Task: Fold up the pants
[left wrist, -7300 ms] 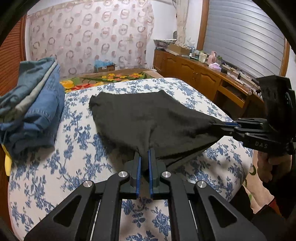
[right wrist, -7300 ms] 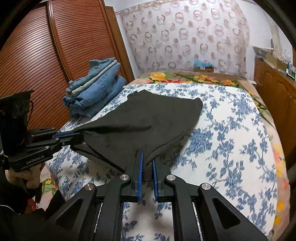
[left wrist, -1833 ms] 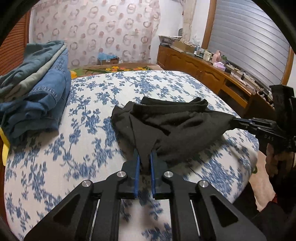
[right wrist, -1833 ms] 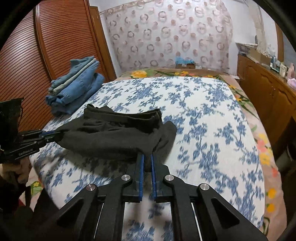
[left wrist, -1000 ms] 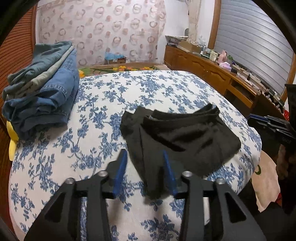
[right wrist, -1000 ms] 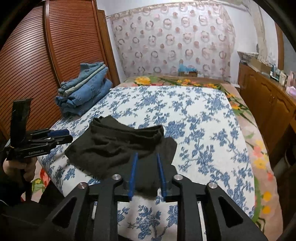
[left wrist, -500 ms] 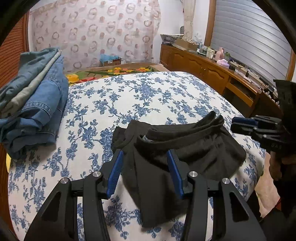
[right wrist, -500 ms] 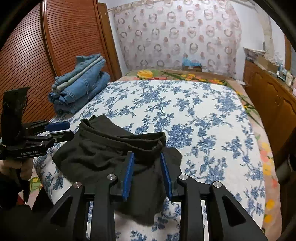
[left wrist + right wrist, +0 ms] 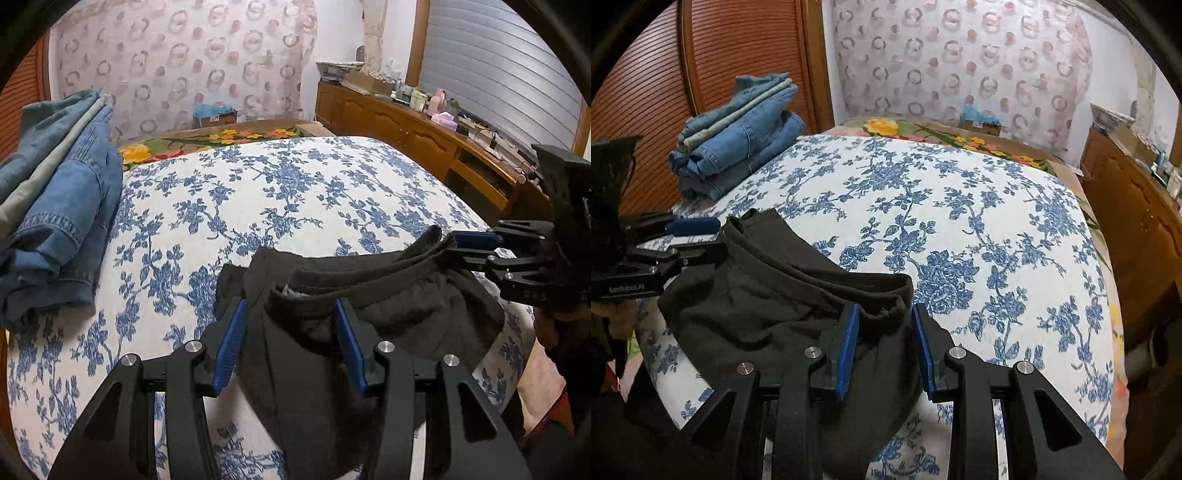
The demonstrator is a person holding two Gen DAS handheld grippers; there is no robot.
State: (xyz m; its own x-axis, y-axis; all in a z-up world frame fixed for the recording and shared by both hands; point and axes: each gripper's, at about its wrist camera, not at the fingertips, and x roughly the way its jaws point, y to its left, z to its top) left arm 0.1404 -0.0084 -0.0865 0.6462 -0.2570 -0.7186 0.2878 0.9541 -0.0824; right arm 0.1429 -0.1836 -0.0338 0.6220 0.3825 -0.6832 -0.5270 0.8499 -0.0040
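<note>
pants (image 9: pixel 388 314): black, folded, at near edge of bed (image 9: pixel 295 192) | left tongs (image 9: pixel 288 332): apart, straddling the waistband end, not pressing | right tongs (image 9: pixel 884 343): apart over the other corner, cloth between | handling: soft, light, limp knit, likely to sag; best pinched through all layers at the corners

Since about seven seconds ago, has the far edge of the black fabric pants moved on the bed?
Yes. The black fabric pants were spread up the blue-flowered bedspread, level with the folded denim stack; now they lie bunched near the bed's front edge.
</note>
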